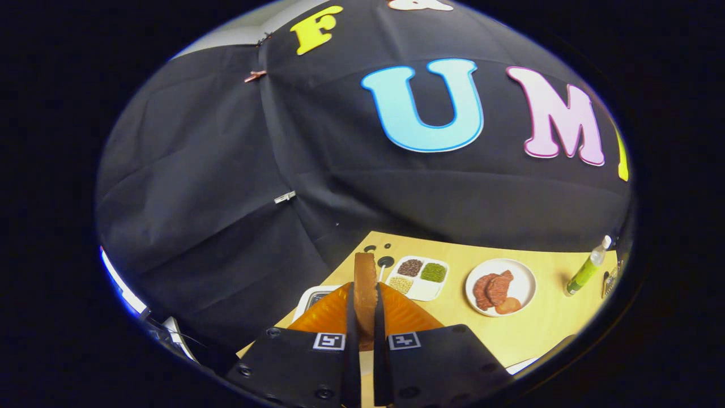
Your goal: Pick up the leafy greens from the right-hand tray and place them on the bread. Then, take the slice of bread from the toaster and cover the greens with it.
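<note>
A brown slice of bread (365, 286) stands on edge between my two fingers, and my gripper (365, 317) is shut on it. The slice rises above the fingertips, held over the yellow table (532, 334). Just behind and below it lies the white toaster (310, 297), mostly hidden by the fingers and the slice.
A white divided tray (422, 277) with beans and seeds lies beyond the fingers. To its right is a white round plate (501, 286) with reddish meat pieces. A green bottle (586, 269) stands further right near the table's edge. Black cloth walls close in behind.
</note>
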### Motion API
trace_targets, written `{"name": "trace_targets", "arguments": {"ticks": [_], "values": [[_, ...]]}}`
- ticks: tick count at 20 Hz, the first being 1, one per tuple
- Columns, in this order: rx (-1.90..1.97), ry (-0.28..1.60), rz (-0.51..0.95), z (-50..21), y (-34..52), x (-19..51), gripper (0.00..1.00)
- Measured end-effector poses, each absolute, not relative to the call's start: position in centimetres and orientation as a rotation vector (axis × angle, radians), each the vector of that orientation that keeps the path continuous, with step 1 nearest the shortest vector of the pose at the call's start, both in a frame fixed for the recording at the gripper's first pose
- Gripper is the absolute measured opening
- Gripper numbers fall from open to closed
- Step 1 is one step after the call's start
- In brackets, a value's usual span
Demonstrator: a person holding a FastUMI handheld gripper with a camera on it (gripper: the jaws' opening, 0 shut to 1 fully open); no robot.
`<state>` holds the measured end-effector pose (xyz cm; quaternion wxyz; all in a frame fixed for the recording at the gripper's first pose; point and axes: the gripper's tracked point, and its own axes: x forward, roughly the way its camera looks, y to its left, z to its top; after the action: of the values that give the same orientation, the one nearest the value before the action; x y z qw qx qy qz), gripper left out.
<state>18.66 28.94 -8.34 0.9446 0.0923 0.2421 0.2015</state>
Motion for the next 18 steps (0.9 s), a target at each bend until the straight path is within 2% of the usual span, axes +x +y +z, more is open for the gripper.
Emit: {"name": "trace_targets", "arguments": {"ticks": [7,18], "values": [[0.272,0.576,0.312,-13.3,20.5,16.1,0.13],[0.426,0.741,0.293,-26.4,17.8,12.2,0.13]]}}
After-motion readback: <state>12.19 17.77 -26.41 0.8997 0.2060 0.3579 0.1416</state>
